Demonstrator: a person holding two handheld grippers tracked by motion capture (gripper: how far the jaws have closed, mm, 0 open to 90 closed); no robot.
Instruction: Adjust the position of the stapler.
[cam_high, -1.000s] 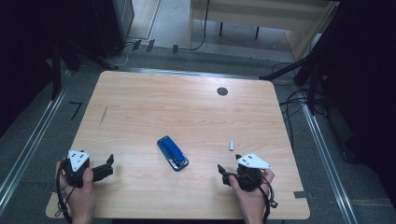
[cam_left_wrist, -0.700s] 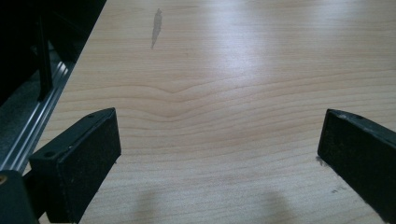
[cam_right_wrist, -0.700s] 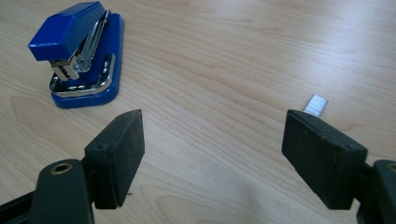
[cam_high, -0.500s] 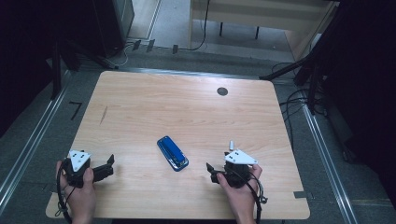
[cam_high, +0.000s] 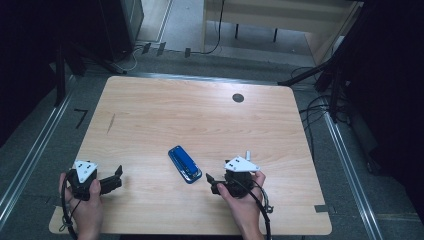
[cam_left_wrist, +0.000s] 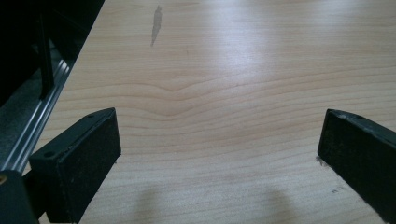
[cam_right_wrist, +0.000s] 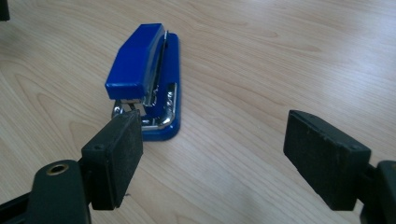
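Right gripper (cam_high: 213, 183) wide open just beside stapler (cam_high: 184, 164) (blue, flat on table (cam_high: 150, 115)), not yet touching. Grasp remains. Left gripper (cam_high: 117, 176) open, well apart from stapler.

No words, numbers or signs to read anywhere: not on table, not on tools.

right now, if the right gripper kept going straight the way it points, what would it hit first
Probably the blue stapler. The open right gripper points just beside it, its near-side jaw almost at the stapler's metal end, so that jaw would likely meet it first.
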